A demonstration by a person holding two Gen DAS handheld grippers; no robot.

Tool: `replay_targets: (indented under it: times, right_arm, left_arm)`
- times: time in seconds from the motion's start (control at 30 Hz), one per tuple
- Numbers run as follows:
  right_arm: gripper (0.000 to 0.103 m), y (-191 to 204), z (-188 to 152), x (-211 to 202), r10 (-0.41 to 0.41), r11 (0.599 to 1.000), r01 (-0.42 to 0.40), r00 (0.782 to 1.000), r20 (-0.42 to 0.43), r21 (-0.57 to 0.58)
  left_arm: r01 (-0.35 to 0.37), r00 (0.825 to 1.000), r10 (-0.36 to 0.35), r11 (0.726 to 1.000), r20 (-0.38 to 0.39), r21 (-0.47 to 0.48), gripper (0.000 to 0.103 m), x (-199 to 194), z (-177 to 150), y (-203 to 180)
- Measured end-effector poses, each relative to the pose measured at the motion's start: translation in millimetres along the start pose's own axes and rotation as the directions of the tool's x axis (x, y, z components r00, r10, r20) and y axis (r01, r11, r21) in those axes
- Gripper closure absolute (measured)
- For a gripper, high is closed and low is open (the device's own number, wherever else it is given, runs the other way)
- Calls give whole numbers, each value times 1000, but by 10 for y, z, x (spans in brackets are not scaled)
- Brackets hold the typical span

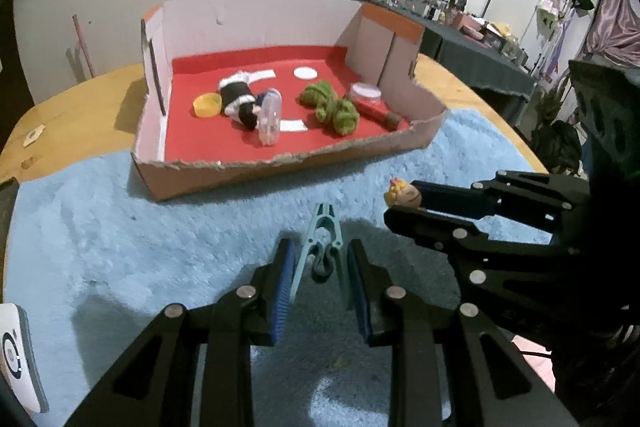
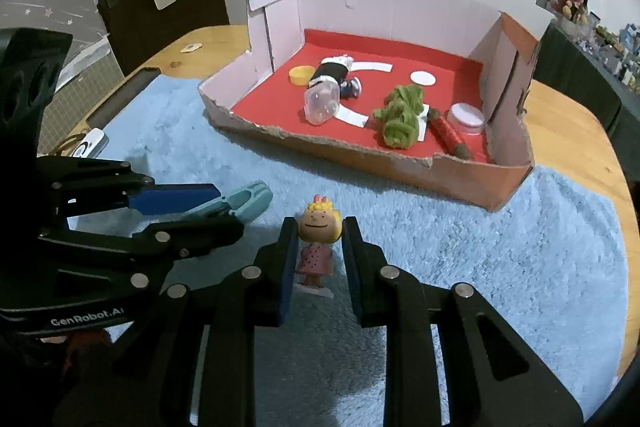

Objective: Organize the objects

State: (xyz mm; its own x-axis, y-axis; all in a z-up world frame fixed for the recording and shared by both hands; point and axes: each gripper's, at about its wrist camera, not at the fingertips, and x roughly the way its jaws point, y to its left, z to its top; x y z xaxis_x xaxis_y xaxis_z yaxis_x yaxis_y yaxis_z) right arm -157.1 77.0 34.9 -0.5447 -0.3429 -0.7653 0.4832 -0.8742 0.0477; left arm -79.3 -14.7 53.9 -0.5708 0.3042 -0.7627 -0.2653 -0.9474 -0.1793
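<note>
A teal clothespin (image 1: 320, 245) lies on the blue fluffy mat (image 1: 160, 247), between the blue pads of my left gripper (image 1: 322, 259); the jaws touch its handles. It also shows in the right wrist view (image 2: 244, 205). A small blonde figurine in a pink dress (image 2: 318, 247) stands upright between the pads of my right gripper (image 2: 318, 247), which press its sides. Its head shows in the left wrist view (image 1: 404, 195). The cardboard box with a red floor (image 1: 224, 171) stands beyond both grippers.
The box holds a yellow cap (image 1: 207, 105), a black-and-white doll (image 1: 240, 99), a clear bottle (image 1: 270, 123), green yarn (image 1: 332, 107), a red stick (image 1: 376, 113), and a clear jar (image 1: 365, 91). A white device (image 1: 18, 355) lies at the mat's left edge. A wooden table (image 1: 80, 99) lies underneath.
</note>
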Motion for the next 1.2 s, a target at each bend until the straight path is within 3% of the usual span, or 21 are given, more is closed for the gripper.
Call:
replay_targets:
  times: [0.47,0.5,0.53,0.63,0.73,0.87,0.97,1.1,1.13,1.2]
  right_arm:
    - [82,-14,146,-232,0,1000,0,998,59,-3]
    - [82,-18,161,-247,-1,1000,1,998,63,-3]
    - [82,-23,183,-265,-2,1000,3,998,69,-5]
    - [82,-39,234,-289,-6,1000,7,997,77,-7]
    - [82,-69,288,-270,-11,1000,11,997,75,-5]
    - [82,-118,258,-160,-4,1000,4,999,49,-4]
    - [82,-110,183,-107,-11,999,12,1000,24,-42]
    - [81,-177,20,84,-25,1000,25,999,-21,-14]
    - [81,-210,-9,118,-44,999,44,999,-25,-4]
    - [81,-299,-40,154,-56,998,56,998,-29,24]
  left_arm:
    - [-2,997,1,1000,80,14,75,-251,234,-46]
    - [-2,996,1,1000,84,15,77,-257,258,-49]
    - [0,996,-1,1000,88,17,93,-262,282,-50]
    - [17,996,-18,1000,87,9,98,-246,352,-29]
    - [3,998,-2,1000,60,-3,98,-120,376,-6]
    - [71,997,-71,996,13,-44,98,-70,200,62]
    - [54,998,-56,997,-29,-48,98,52,56,46]
    - [86,992,-94,992,-79,-96,95,293,24,54]
    - [87,993,-94,992,-76,-88,91,303,32,18]
    - [93,992,-98,993,-74,-76,73,300,34,-34]
